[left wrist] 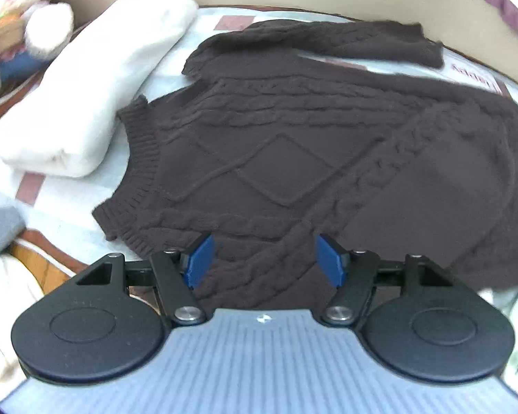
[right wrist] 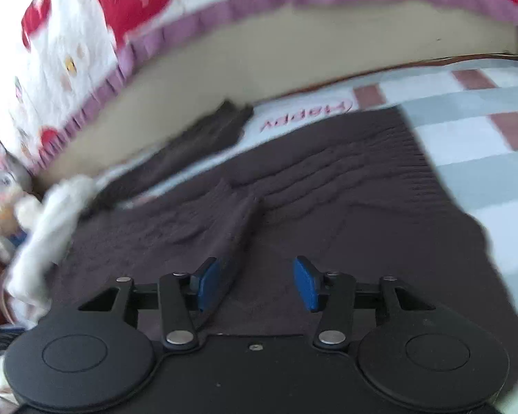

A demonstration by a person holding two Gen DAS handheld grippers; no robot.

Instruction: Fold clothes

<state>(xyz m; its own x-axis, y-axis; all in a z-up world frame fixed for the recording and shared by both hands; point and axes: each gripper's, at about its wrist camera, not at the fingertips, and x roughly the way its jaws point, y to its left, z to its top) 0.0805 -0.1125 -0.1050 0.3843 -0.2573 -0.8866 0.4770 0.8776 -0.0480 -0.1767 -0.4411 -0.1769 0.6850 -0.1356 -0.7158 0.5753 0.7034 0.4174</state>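
Brown cable-knit sweater, one sleeve crossed over its body, spread on checked blanket.
Left gripper, right gripper: both agape, holding nothing; far sleeve at 12 o'clock lies unfolded, likely next.

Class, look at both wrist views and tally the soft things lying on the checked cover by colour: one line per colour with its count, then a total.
Dark brown: 1, the cable-knit sweater
White: 1, the folded white garment
Mixed white and pastel: 1, the plush toy
Total: 3
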